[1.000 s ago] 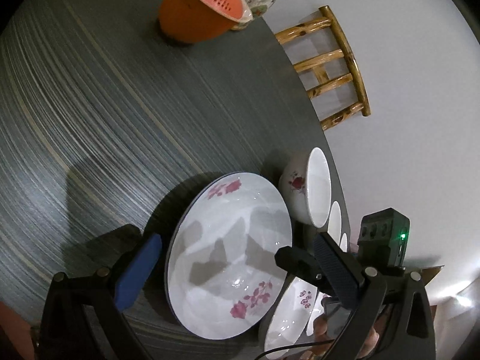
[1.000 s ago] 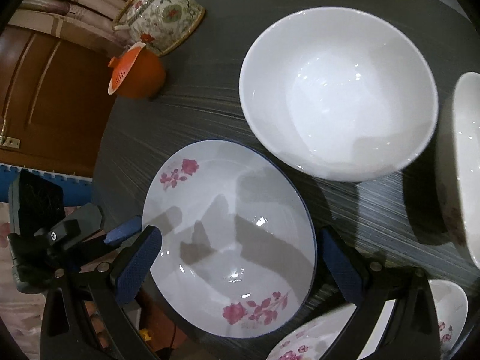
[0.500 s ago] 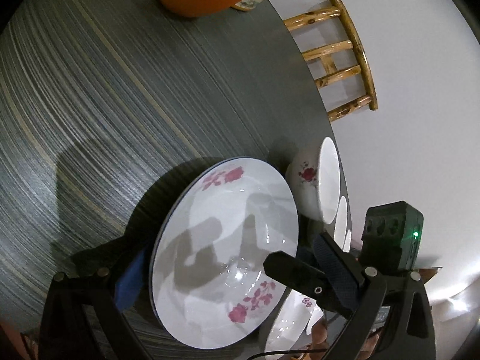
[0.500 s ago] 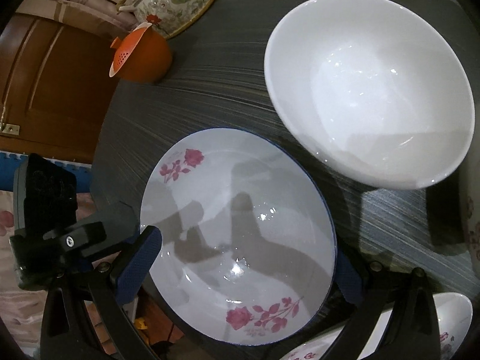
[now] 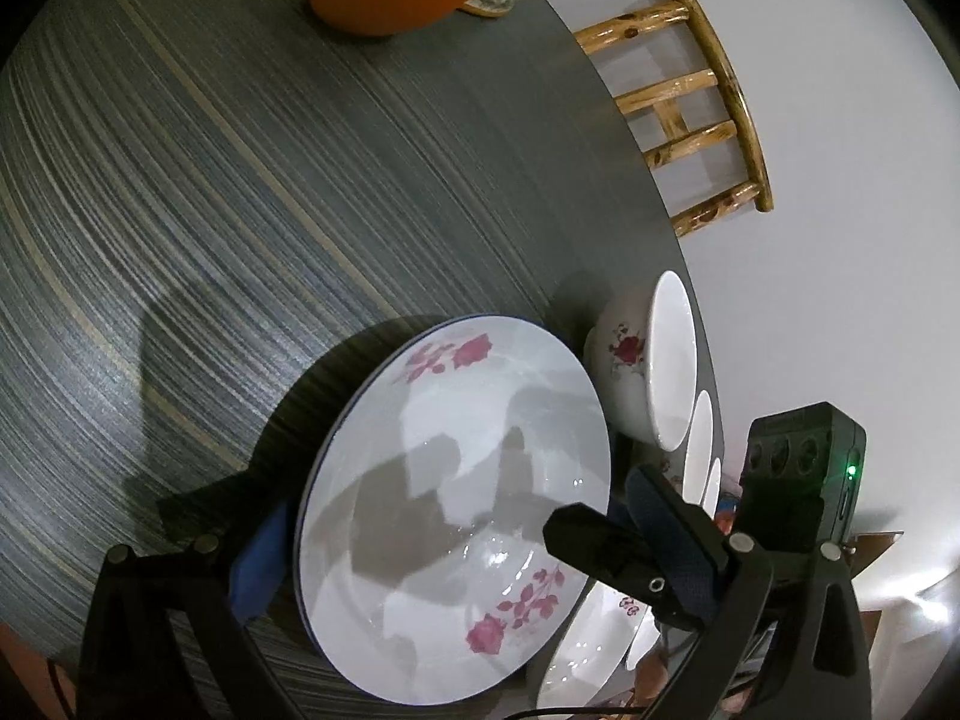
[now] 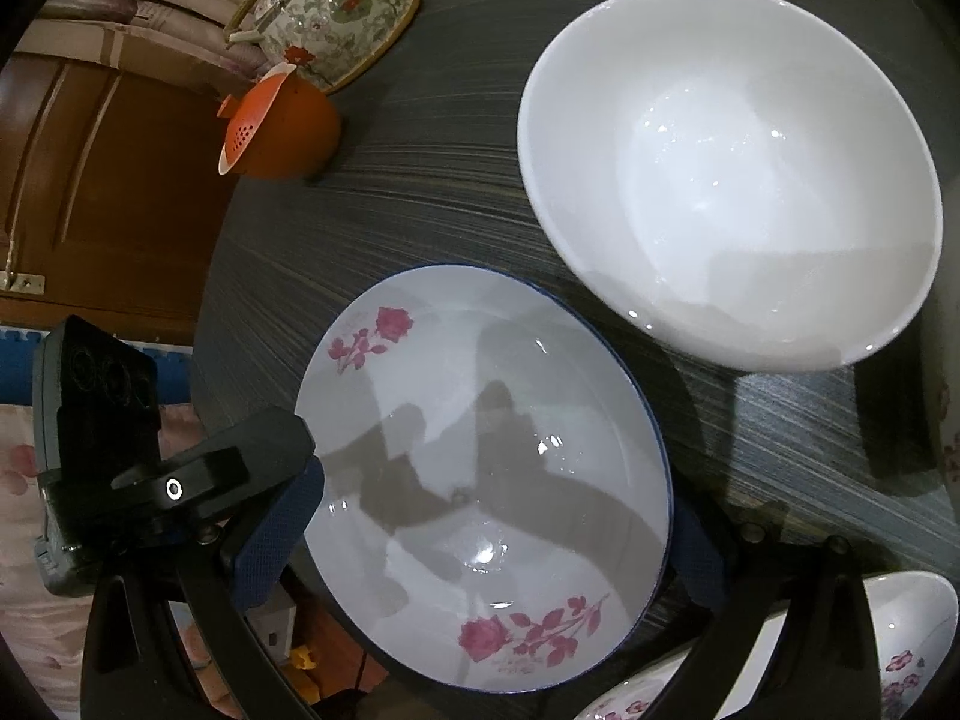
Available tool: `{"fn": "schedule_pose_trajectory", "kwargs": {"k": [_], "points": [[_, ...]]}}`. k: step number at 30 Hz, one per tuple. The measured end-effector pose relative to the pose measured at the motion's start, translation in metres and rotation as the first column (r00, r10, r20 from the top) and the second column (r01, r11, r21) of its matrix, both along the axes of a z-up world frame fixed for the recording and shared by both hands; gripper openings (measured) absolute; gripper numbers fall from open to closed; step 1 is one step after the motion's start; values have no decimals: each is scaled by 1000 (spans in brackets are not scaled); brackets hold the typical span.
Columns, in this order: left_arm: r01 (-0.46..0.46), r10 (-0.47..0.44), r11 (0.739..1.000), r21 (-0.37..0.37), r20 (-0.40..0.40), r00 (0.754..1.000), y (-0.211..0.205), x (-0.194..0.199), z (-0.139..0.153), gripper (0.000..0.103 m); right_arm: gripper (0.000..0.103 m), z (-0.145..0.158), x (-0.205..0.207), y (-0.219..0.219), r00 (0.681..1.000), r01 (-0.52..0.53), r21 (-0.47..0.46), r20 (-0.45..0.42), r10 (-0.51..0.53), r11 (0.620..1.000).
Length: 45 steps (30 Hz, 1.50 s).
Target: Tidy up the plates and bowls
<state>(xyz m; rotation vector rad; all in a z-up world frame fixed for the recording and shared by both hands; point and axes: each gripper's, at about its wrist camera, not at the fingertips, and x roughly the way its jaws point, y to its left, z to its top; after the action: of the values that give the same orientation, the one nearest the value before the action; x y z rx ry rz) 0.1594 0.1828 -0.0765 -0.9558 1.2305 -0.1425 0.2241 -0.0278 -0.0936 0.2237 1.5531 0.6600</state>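
Both claws straddle the rose-patterned plate point(image 5: 456, 516) at the near edge of the dark striped worktop point(image 5: 240, 180): the left claw point(image 5: 474, 564) and the right claw point(image 6: 492, 540) each have a blue pad at opposite rims, spread wide, though actual contact is hard to call. A big plain white bowl point(image 6: 729, 174) sits just beyond the plate, with an orange strainer bowl point(image 6: 282, 126) and floral teapot point(image 6: 336, 6) farther back.

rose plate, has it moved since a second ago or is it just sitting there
Yes. In the right wrist view the rose plate now rides higher, its far rim closer to the plain white bowl on the table, with both grippers' fingers at its edges.
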Motion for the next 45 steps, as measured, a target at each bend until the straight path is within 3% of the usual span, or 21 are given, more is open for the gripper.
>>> {"fn": "schedule_pose_trajectory", "kwargs": {"k": [24, 35, 45], "points": [[53, -54, 998, 36, 40, 998, -29, -15, 39, 103, 103, 33, -22, -33, 998, 46, 32, 37, -47, 998], [171, -173, 984, 39, 48, 984, -108, -23, 52, 103, 103, 47, -49, -110, 988, 149, 23, 43, -149, 989], [275, -276, 961, 40, 9, 961, -174, -26, 35, 103, 103, 29, -66, -177, 968, 249, 16, 13, -250, 968]]}}
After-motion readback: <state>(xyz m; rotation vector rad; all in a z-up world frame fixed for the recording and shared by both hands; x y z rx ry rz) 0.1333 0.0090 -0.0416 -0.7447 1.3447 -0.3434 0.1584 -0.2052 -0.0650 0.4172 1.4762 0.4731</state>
